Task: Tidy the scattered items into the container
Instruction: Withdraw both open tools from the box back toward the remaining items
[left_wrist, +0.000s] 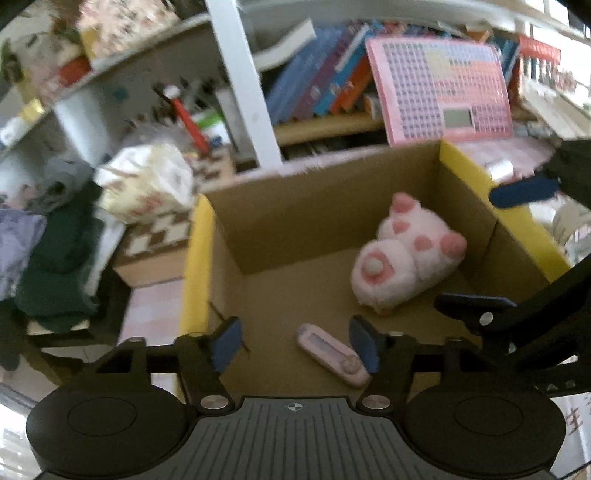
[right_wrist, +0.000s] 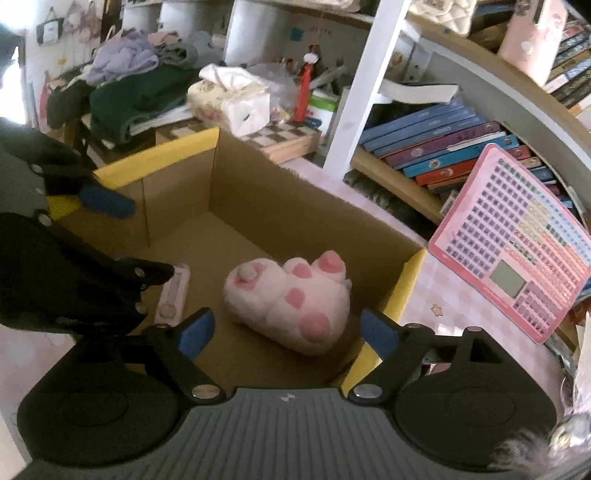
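A cardboard box (left_wrist: 266, 206) with yellow flaps (right_wrist: 159, 155) stands open below both grippers. A pink-and-white plush toy (left_wrist: 406, 254) lies on the box floor toward its right side. A flat pink case (left_wrist: 330, 352) lies on the floor near the front. My left gripper (left_wrist: 295, 345) hangs open over the case, and its blue pads do not touch it. In the right wrist view my right gripper (right_wrist: 288, 336) is open just above the plush toy (right_wrist: 291, 302), with the pink case (right_wrist: 173, 291) to the left beside the left gripper's blue finger (right_wrist: 107, 201).
A pink keyboard-like board (right_wrist: 517, 251) leans on the bookshelf right of the box. Behind the box are a tissue pack (right_wrist: 232, 99) on a chequered wooden case (right_wrist: 284, 136), a white shelf post (right_wrist: 362, 88) and piled clothes (right_wrist: 136, 85). Slanted books (left_wrist: 325, 77) fill the shelf.
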